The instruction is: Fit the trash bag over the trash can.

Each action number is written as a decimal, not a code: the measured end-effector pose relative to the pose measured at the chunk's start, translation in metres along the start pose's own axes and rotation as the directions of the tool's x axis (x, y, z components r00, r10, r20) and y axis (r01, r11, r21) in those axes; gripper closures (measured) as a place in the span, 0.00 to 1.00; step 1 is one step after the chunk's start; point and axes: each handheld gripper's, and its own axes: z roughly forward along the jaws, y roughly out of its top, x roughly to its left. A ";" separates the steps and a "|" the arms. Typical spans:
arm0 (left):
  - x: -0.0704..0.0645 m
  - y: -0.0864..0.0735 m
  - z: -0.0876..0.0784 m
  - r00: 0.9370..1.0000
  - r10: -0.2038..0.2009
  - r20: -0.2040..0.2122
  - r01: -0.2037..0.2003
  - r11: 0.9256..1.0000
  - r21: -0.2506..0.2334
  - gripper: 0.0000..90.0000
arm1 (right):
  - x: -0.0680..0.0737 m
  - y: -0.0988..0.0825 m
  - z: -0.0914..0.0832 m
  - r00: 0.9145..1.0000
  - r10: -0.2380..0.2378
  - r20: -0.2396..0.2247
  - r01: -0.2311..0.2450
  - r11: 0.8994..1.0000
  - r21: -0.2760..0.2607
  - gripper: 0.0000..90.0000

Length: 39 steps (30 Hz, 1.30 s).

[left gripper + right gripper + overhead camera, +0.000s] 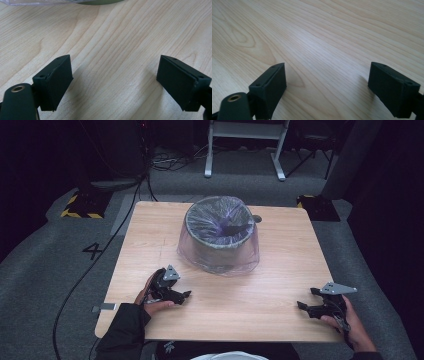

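I see the bin standing upright, mouth up, its clear bag draped over the sides. It is ahead of my left gripper and well apart from my right gripper. Both have jaws apart, nothing between them. The left gripper view catches the bag edge above bare table; the high view shows the whole bin.

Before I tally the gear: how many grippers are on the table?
2: the left gripper near the table's front left, the right gripper at its front right corner.
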 end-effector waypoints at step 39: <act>0.000 0.001 0.000 1.000 0.000 -0.001 0.000 1.000 0.002 0.14 | -0.018 -0.009 -0.009 0.995 0.063 0.074 -0.064 0.998 0.004 0.12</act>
